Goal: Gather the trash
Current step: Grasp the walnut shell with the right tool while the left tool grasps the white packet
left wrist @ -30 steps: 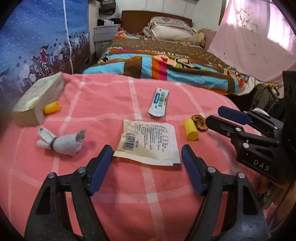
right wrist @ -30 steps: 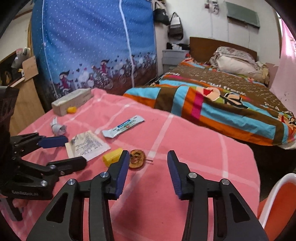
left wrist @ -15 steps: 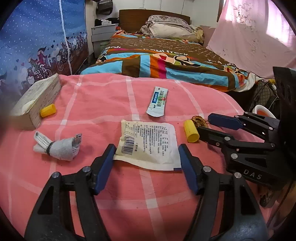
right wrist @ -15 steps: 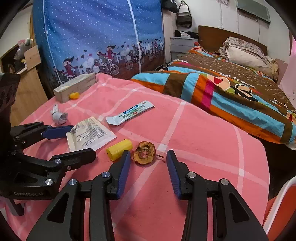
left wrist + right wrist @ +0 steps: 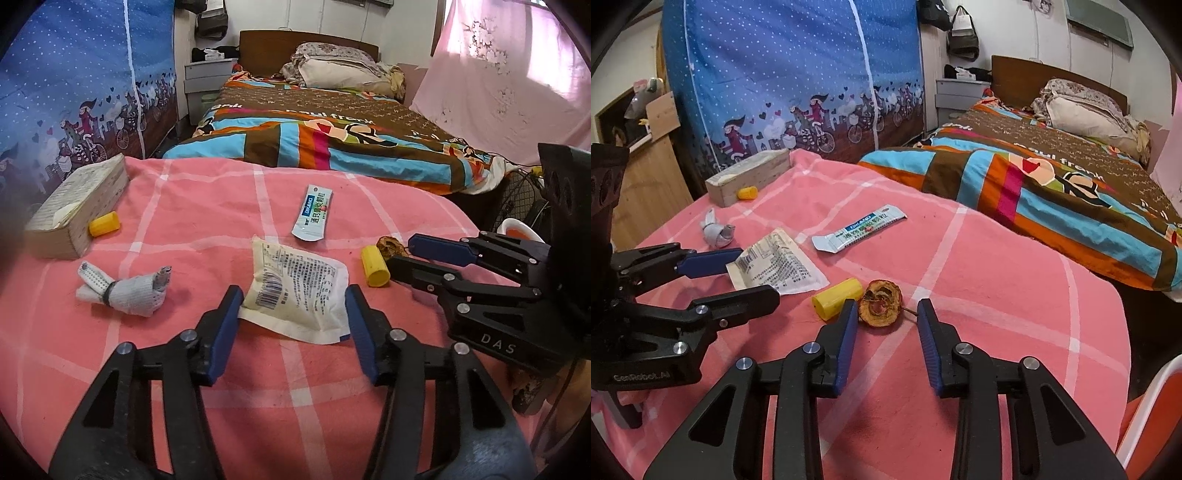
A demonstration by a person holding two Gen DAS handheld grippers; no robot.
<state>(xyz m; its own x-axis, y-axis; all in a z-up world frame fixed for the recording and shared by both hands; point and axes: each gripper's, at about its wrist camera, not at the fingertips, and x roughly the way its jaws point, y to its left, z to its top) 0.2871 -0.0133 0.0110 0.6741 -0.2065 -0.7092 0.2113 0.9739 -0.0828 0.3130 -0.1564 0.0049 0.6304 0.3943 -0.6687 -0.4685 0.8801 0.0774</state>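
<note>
A cream printed packet (image 5: pixel 295 291) lies on the pink checked cloth (image 5: pixel 207 369). My left gripper (image 5: pixel 293 314) is closing on it; both pads press its side edges and the packet buckles. In the right wrist view the same gripper (image 5: pixel 757 275) straddles the packet (image 5: pixel 775 266). My right gripper (image 5: pixel 884 317) is closing around a dried brown fruit core (image 5: pixel 881 308). The left pad is at the core's edge and a gap remains on the right. A yellow cap (image 5: pixel 836 297) lies just left of the core. From the left wrist, the right gripper (image 5: pixel 402 253) reaches the core (image 5: pixel 389 244).
A blue-and-white sachet (image 5: pixel 313 212), a rolled grey cloth (image 5: pixel 125 291), a second yellow cap (image 5: pixel 104 224) and a long box (image 5: pixel 74 206) lie farther back on the cloth. A bed (image 5: pixel 332 122) stands beyond the table. A red and white chair (image 5: pixel 1152 406) sits at the right.
The left jaws have narrowed onto the packet, which now looks squeezed and buckled. The right jaws have narrowed, and the fruit core now sits between them instead of beside the left finger.
</note>
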